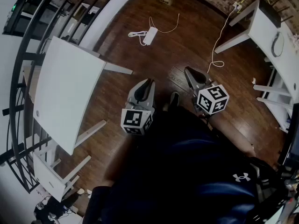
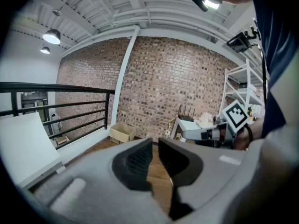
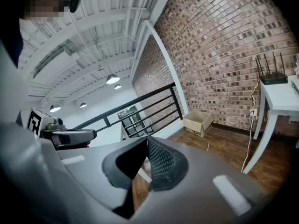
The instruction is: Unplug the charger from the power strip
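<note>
Close by the person, the left gripper (image 1: 149, 82) and the right gripper (image 1: 187, 71) hang side by side, each with its fingers together on nothing. Well beyond them, the white power strip (image 1: 150, 35) lies on the wooden floor (image 1: 187, 45), with a white cable (image 1: 136, 34) looped just beside it.

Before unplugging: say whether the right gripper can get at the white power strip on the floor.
Likely yes, once moved closer: only bare wooden floor separates the right gripper from the white power strip; jaws shut.

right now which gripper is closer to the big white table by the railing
Left. The left gripper is just beside the white table; the right gripper lies farther away, past the left one.
</note>
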`<state>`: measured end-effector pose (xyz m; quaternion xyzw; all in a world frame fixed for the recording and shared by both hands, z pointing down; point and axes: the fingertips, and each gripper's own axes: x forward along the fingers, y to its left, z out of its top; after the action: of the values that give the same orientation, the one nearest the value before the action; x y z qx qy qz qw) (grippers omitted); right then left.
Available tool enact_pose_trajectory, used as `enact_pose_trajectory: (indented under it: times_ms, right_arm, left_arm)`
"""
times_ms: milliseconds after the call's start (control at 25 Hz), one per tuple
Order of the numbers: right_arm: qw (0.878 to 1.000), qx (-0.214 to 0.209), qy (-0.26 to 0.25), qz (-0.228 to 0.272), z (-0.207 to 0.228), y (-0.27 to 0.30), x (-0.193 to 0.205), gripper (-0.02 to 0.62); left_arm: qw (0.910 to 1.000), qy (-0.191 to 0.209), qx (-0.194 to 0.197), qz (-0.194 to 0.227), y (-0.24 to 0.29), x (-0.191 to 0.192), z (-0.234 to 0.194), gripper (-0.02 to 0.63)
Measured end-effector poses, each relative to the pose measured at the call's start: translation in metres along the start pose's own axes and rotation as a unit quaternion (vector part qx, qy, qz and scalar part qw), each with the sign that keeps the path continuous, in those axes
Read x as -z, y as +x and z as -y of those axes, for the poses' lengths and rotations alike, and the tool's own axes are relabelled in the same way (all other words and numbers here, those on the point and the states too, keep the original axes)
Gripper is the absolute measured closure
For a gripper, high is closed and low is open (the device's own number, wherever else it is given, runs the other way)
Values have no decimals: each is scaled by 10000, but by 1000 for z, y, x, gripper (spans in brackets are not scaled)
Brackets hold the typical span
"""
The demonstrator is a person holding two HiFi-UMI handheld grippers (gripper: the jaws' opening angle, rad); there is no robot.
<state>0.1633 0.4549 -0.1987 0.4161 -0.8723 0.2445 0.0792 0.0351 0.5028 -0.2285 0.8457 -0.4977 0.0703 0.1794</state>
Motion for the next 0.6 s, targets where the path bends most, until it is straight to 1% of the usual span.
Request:
enact_pose_trajectory:
  times_ms: [160, 320, 440, 600]
  right_arm:
    - [9999, 56, 98, 66, 16, -1, -10, 584]
    - [9999, 53, 145, 43, 33, 4, -14, 584]
    - [9999, 61, 147, -36, 44, 16, -14, 584]
    - [9996, 136, 100, -225, 64, 45, -13, 584]
  left_arm:
    - [10000, 62, -70, -7, 7, -13, 5, 561]
    - [9996, 198, -205, -48, 14, -12, 1, 554]
    - [9992, 158, -351, -89, 20, -12, -15, 549]
    - [9983, 143, -562, -59, 38, 1, -55, 534]
